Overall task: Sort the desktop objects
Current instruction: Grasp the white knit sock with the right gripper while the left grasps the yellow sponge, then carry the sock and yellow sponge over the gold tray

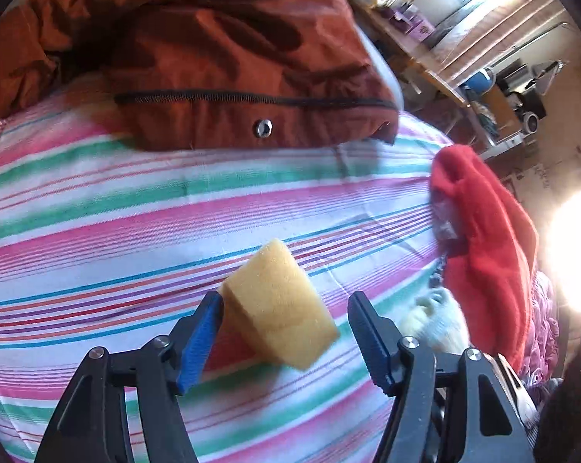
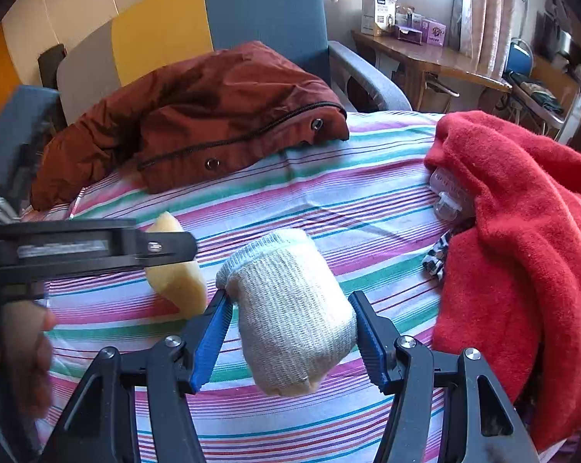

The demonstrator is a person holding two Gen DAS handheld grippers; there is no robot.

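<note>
A yellow sponge block [image 1: 278, 305] lies tilted between the fingers of my left gripper [image 1: 286, 301], just over the striped cloth [image 1: 136, 212]. It leans against the left blue pad [image 1: 201, 339]; the right pad stands apart from it, so the jaws are open. In the right wrist view the same sponge [image 2: 178, 281] shows beside a pale ribbed rolled sock [image 2: 290, 308]. My right gripper [image 2: 288, 301] is shut on that sock, both blue pads pressing its sides and holding it above the cloth. The sock [image 1: 437, 320] shows blurred in the left wrist view.
A rust-brown jacket [image 2: 213, 115] lies at the far side of the striped cloth [image 2: 329, 193], a red fleece [image 2: 521, 231] at the right with a clear plastic piece [image 2: 448, 193] and a leopard-print scrap [image 2: 437, 258] at its edge. Behind stand a chair [image 2: 267, 15] and a wooden desk [image 2: 425, 54].
</note>
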